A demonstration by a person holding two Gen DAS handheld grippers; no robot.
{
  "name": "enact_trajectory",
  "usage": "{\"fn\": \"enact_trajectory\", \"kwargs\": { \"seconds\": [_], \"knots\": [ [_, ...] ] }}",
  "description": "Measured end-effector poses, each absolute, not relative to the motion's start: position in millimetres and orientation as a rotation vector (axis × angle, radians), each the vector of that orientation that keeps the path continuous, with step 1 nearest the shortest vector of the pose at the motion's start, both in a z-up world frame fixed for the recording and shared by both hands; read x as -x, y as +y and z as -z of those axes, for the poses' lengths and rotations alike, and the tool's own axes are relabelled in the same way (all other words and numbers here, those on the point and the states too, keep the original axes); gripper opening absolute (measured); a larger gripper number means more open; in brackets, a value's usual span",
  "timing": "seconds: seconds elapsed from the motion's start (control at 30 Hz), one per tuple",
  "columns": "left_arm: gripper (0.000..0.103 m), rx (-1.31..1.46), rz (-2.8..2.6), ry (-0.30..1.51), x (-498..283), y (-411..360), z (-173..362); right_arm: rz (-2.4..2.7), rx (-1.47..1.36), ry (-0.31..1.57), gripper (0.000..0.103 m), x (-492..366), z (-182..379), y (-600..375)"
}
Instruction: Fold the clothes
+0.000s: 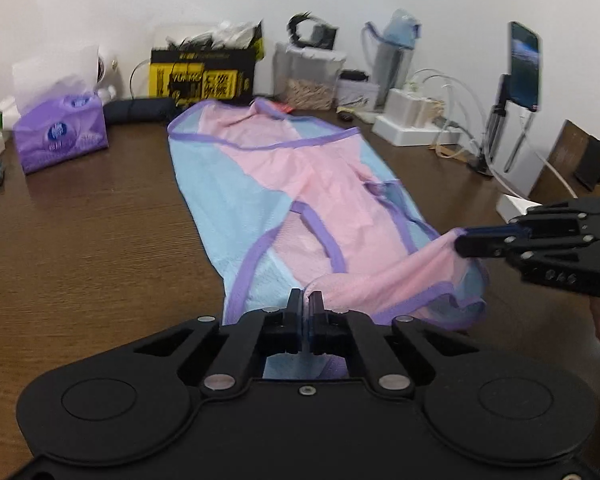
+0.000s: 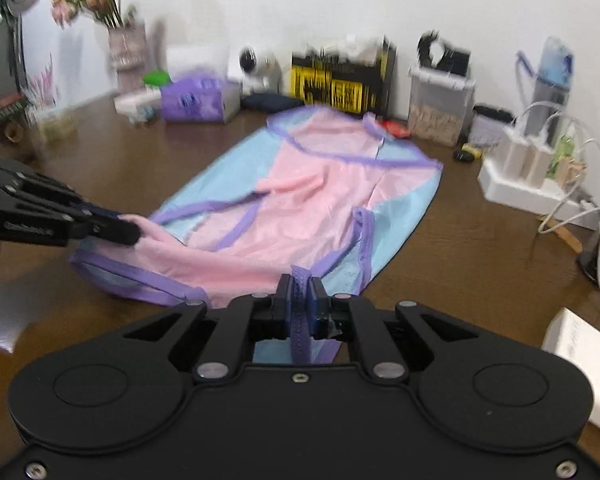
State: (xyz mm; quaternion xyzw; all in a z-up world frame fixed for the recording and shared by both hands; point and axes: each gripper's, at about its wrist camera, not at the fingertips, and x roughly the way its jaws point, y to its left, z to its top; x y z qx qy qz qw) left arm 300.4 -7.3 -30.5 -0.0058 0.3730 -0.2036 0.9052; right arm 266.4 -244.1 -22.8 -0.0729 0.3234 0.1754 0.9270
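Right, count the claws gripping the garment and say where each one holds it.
2. The left claw pinches the near edge of the pink and blue mesh garment; the right claw clamps its purple trim at the near edge, further right. None seem hidden.

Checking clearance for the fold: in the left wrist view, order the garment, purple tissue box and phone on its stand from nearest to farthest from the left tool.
1. Garment: clamped in the left tool.
2. Purple tissue box: far left.
3. Phone: far right, raised on its stand.

- Left gripper (image 1: 305,300) pinches the near edge of the pink-and-blue garment (image 1: 300,184).
- Right gripper (image 1: 462,242) grips its right corner.
- Tissue box (image 1: 60,136) stands on the counter (image 1: 92,232).
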Motion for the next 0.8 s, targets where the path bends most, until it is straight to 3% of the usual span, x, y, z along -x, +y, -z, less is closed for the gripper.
{"fn": "enact_trajectory", "kwargs": {
  "seconds": [0.07, 0.2, 0.47, 0.63, 0.67, 0.7, 0.8],
  "knots": [
    [0.003, 0.014, 0.398, 0.79, -307, -8, 38, -0.351, 0.161, 0.682, 0.016, -271, 25, -243],
    [0.003, 0.014, 0.396, 0.79, -308, -5, 44, -0.34, 0.187, 0.613, 0.034, -252, 15, -250],
    [0.003, 0.054, 0.375, 0.791, -314, 0, 45, -0.429, 0.401, 0.583, 0.035, -209, 19, -199],
    [0.003, 0.055, 0.372, 0.787, -312, -1, 45, -0.43, 0.429, 0.618, 0.032, -222, 33, -183],
    [0.003, 0.057, 0.371, 0.786, -311, -1, 45, -0.415, 0.422, 0.63, 0.024, -225, 35, -184],
    [0.003, 0.059, 0.372, 0.785, -311, 0, 45, -0.401, 0.415, 0.642, 0.009, -229, 37, -186],
    [0.003, 0.059, 0.369, 0.785, -308, 3, 45, -0.37, 0.391, 0.647, 0.005, -232, 38, -192]
  ]
}}
